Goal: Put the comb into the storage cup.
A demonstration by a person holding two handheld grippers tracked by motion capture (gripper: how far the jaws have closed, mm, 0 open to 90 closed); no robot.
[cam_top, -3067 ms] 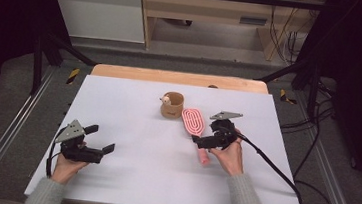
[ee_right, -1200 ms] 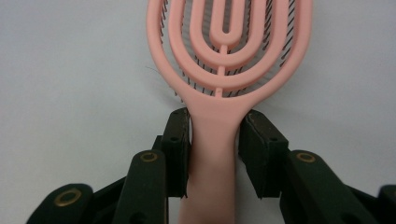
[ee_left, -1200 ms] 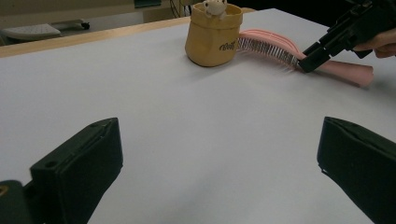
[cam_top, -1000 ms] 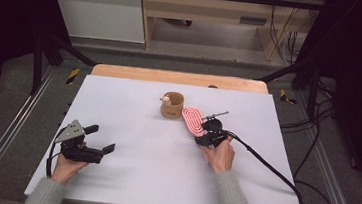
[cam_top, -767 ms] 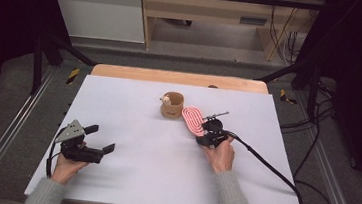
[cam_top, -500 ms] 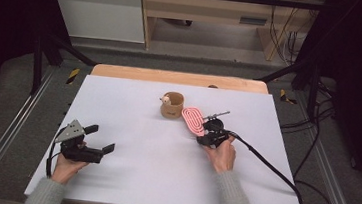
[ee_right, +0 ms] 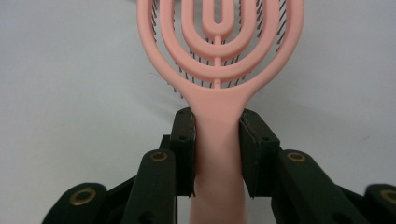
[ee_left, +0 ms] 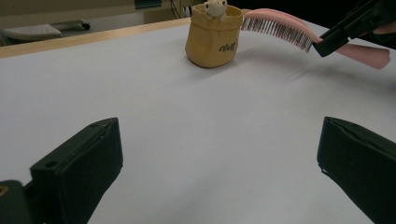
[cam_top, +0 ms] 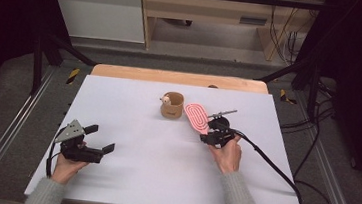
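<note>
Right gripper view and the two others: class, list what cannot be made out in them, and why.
- Pink plastic hairbrush: head tip cut off by the right gripper view's top edge; handle end hidden between the right gripper jaws.
- Tan fabric pouch: printed word too small in the left gripper view.
- Small white toy: too small in the high view.

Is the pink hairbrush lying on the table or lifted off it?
Lifted: the right gripper clamps the pink hairbrush by its handle, head raised above the table.

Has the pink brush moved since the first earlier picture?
Yes. The brush, held by the right gripper, has gone up-left toward the pouch, and its head now nearly touches it.
</note>
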